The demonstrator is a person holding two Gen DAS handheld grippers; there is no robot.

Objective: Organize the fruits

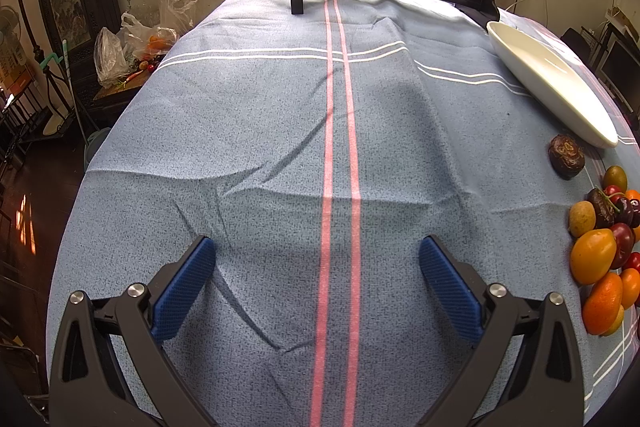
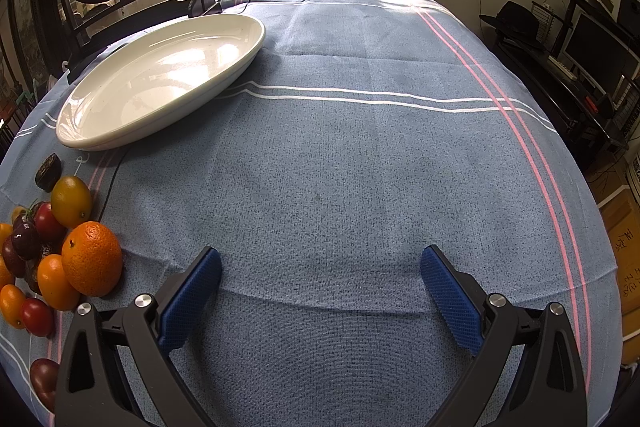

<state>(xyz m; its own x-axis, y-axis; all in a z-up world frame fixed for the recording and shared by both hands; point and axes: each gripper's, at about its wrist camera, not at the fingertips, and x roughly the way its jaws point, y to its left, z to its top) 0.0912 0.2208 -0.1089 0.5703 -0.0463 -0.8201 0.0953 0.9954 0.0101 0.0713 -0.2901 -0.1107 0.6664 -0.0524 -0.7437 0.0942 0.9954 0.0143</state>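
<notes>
Your left gripper (image 1: 318,247) & right gripper (image 2: 320,257): fingers wide apart, nothing between, both over bare blue cloth (image 2: 340,167); fruit pile (image 2: 52,251) sits between them; white oval dish (image 2: 160,75) empty, beyond pile.

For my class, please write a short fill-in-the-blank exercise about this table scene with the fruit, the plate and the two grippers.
1. The white oval plate holds ____ fruit.
2. Both the left gripper and the right gripper have their jaws ____.
3. The pile of fruit lies on the blue ____.
4. The pads on the fingers are coloured ____.

Missing words: no; open; tablecloth; blue
</notes>
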